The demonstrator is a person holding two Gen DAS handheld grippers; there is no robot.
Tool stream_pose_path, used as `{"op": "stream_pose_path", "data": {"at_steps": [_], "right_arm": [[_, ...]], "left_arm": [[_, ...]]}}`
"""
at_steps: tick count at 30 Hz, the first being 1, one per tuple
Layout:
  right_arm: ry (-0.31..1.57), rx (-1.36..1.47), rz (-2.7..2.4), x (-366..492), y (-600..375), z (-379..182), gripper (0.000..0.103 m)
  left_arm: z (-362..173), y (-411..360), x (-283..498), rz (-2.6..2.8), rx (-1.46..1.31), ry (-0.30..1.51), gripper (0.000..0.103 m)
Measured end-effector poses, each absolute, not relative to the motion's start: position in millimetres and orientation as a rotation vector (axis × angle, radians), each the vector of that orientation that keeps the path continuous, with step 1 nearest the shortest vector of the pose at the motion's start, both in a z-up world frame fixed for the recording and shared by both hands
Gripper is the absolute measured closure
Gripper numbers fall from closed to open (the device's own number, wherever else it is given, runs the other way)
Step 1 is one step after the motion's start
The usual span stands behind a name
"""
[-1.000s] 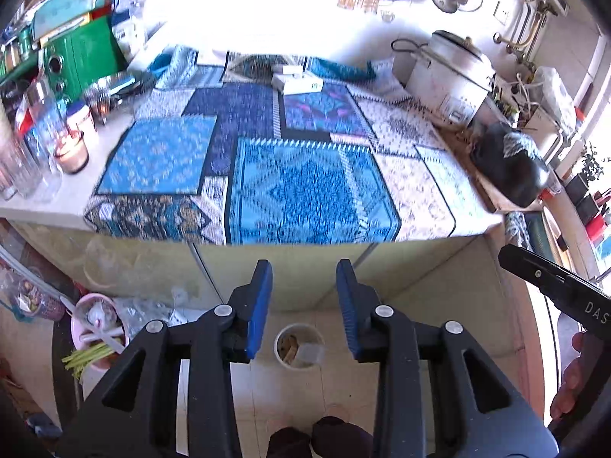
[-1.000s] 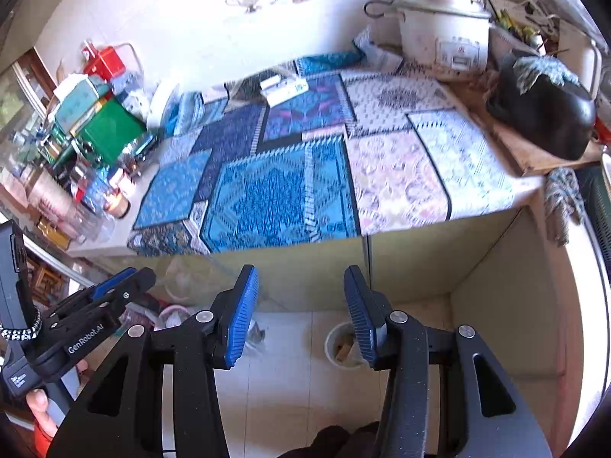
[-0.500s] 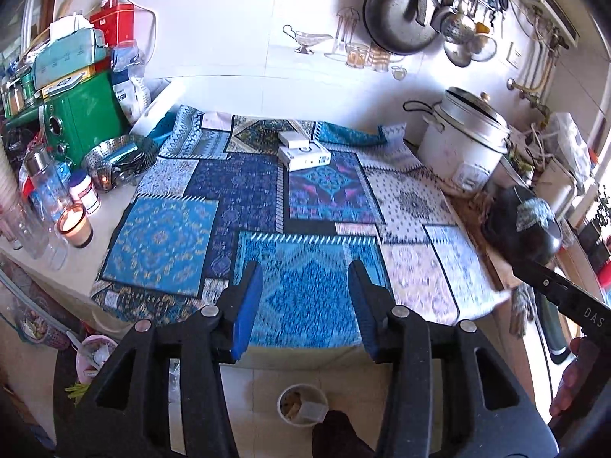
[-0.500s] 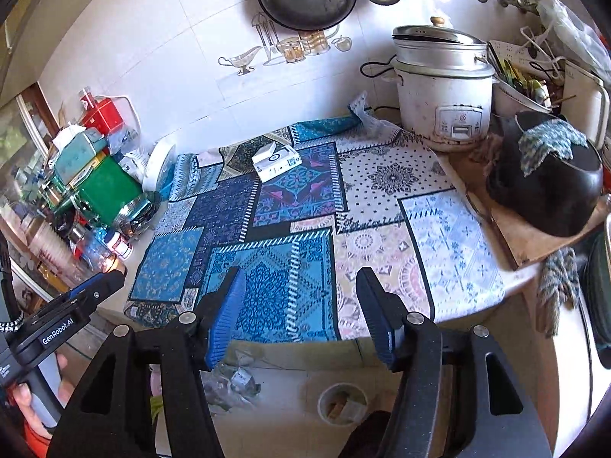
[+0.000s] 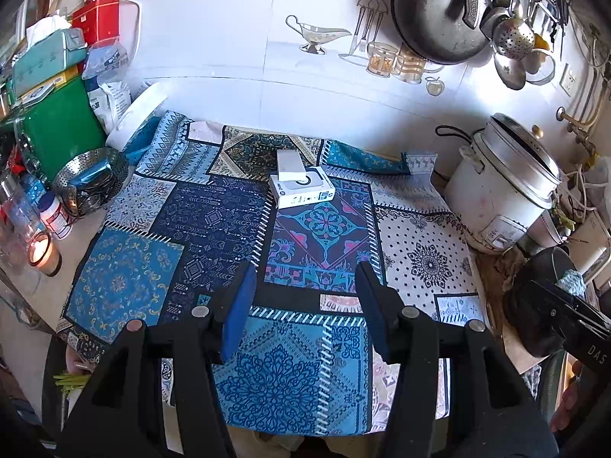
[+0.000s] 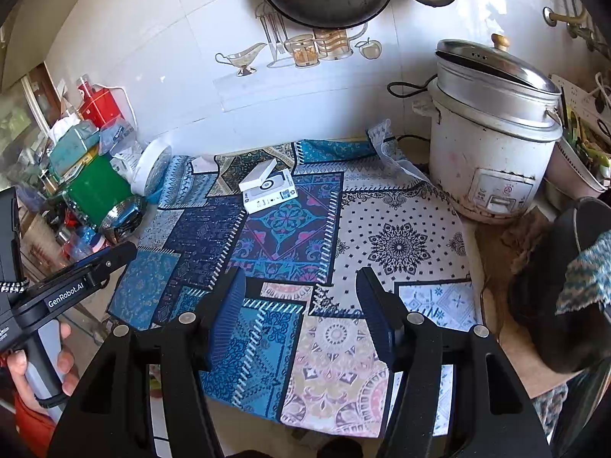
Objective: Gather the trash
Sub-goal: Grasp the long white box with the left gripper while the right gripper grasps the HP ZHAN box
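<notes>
Well beyond both grippers' empty, just-widened jaws: white box [image 5: 302,190] on patchwork cloth [image 5: 214,221].

A patchwork cloth [image 5: 214,229] covers the worktop [image 5: 91,225]; a white box [image 5: 301,191], rice cooker [image 5: 504,187] and candle [image 5: 42,253] rest there

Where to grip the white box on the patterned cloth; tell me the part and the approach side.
Judging by its pose, grip the white box across its short sides, coming from above and the counter's front edge. It lies flat with a lid leaning behind it, so the back is blocked.
</notes>
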State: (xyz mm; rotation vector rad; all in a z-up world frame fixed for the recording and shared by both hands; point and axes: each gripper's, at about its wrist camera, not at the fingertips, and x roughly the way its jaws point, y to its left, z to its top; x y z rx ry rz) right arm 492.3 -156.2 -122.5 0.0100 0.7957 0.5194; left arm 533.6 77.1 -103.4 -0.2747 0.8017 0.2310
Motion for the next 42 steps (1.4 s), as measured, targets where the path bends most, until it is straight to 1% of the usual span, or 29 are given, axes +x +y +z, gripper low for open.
{"op": "stream_pose_path", "data": {"at_steps": [9,17,27,30,34,38,40,41,42], "right_arm": [[0.853,0.054,0.477,548,-145,-145,0.047],[0.924,0.142,0.341,588,-113,-169,0.047],[1.003,0.090,0.255,618,-62,-195,0.047],[1.032,0.082,0.253,625,-53,-203,0.047],[1.055,0.066,0.270,632,-38,-206,0.047],[1.029,0.027,0.294,632,-23,-199,0.047],[1.022,0.013,0.300,632,-18,-196,0.047],[1.022,0.010,0.302,632,-17,-195,0.047],[1.023,0.007,0.303,632,-17,-195,0.047]], "left_arm": [[-131,100,626,0.200,-0.262,0.855,0.050],[-176,144,719,0.090,-0.250,0.956,0.050],[-242,178,812,0.064,-0.264,1.073,0.050],[-248,180,820,0.081,-0.268,1.065,0.047],[-247,173,815,0.085,-0.201,1.069,0.047],[-241,180,804,0.084,-0.219,1.058,0.047],[-239,187,805,0.088,-0.229,1.059,0.043],[-240,189,807,0.083,-0.234,1.060,0.040],[-240,190,809,0.084,-0.240,1.064,0.038]]}}
